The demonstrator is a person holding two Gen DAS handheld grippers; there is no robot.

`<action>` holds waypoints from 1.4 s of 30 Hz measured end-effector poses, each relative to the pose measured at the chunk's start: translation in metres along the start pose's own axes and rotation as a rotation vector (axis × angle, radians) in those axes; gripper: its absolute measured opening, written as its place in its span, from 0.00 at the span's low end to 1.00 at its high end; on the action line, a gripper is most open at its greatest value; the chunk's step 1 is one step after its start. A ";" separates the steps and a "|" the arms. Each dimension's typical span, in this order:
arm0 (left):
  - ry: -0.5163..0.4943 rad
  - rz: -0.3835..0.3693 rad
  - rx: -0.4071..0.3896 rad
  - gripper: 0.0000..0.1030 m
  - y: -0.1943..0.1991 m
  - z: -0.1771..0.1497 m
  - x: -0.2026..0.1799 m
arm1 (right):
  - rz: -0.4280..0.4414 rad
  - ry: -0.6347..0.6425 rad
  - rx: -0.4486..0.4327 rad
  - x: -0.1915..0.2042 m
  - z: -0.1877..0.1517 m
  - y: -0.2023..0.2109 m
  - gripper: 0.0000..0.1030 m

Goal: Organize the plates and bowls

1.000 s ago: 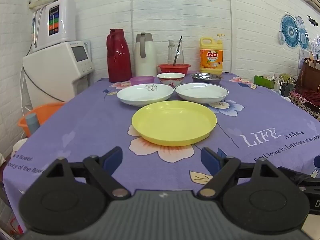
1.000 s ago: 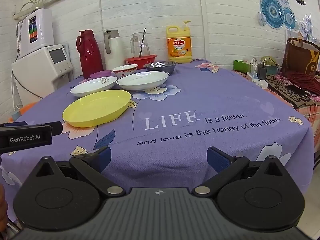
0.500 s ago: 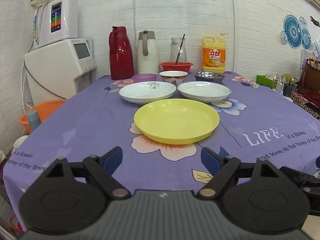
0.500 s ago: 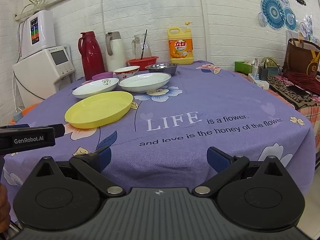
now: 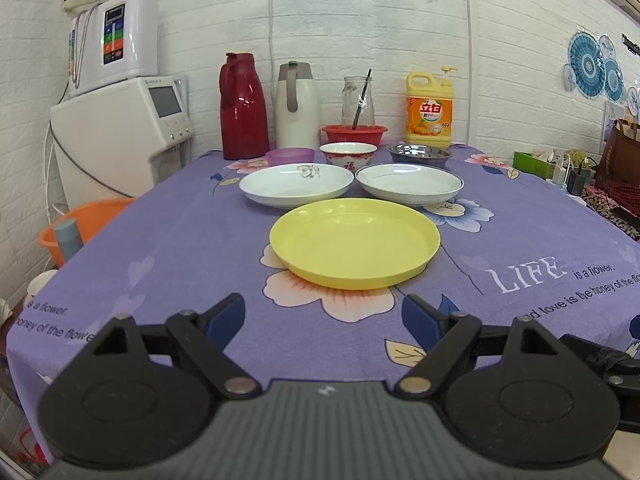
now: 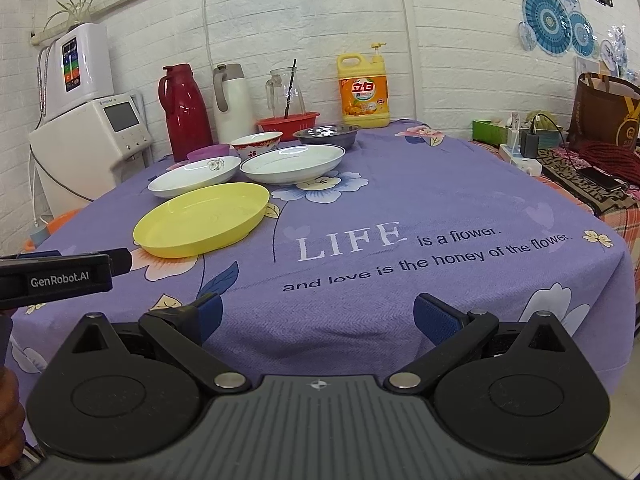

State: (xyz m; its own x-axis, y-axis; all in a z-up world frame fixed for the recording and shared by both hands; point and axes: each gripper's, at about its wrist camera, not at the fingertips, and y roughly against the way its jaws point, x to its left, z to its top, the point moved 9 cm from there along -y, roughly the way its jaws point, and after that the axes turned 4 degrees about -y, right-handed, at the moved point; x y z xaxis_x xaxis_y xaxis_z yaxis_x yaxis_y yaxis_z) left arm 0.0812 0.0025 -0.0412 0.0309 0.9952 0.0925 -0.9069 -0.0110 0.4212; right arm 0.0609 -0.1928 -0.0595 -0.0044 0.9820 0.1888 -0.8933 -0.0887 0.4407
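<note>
Nothing stacked yet: yellow plate (image 5: 354,243) alone, two white plates (image 5: 297,184) just behind it, both grippers (image 5: 323,322) wide, empty.

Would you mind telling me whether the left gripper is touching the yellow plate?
Apart. In the left wrist view the open left gripper sits short of the yellow plate, with a strip of purple tablecloth plainly visible between them.
</note>
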 end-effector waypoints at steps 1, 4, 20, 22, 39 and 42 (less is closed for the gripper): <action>0.000 0.000 0.000 0.82 0.000 0.000 0.000 | 0.000 0.000 0.000 0.000 0.000 0.000 1.00; -0.002 -0.001 0.001 0.82 0.000 0.001 0.000 | -0.001 -0.001 -0.001 0.000 0.000 0.000 1.00; -0.015 -0.003 -0.004 0.82 0.002 0.003 -0.005 | 0.001 -0.001 0.002 0.001 0.000 0.001 1.00; -0.017 -0.004 -0.004 0.82 0.002 0.003 -0.005 | 0.002 -0.001 0.002 0.001 0.000 0.001 1.00; -0.025 -0.004 0.000 0.82 0.000 0.001 -0.006 | 0.009 -0.004 0.010 0.002 -0.001 0.000 1.00; -0.026 -0.004 0.001 0.82 0.000 0.001 -0.006 | 0.009 -0.003 0.011 0.003 -0.001 -0.001 1.00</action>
State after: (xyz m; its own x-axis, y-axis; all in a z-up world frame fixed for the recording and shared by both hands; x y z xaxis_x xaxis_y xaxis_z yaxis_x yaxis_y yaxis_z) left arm 0.0814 -0.0031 -0.0413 0.0450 0.9924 0.1142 -0.9064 -0.0075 0.4224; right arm 0.0611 -0.1899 -0.0598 -0.0109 0.9807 0.1955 -0.8884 -0.0993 0.4482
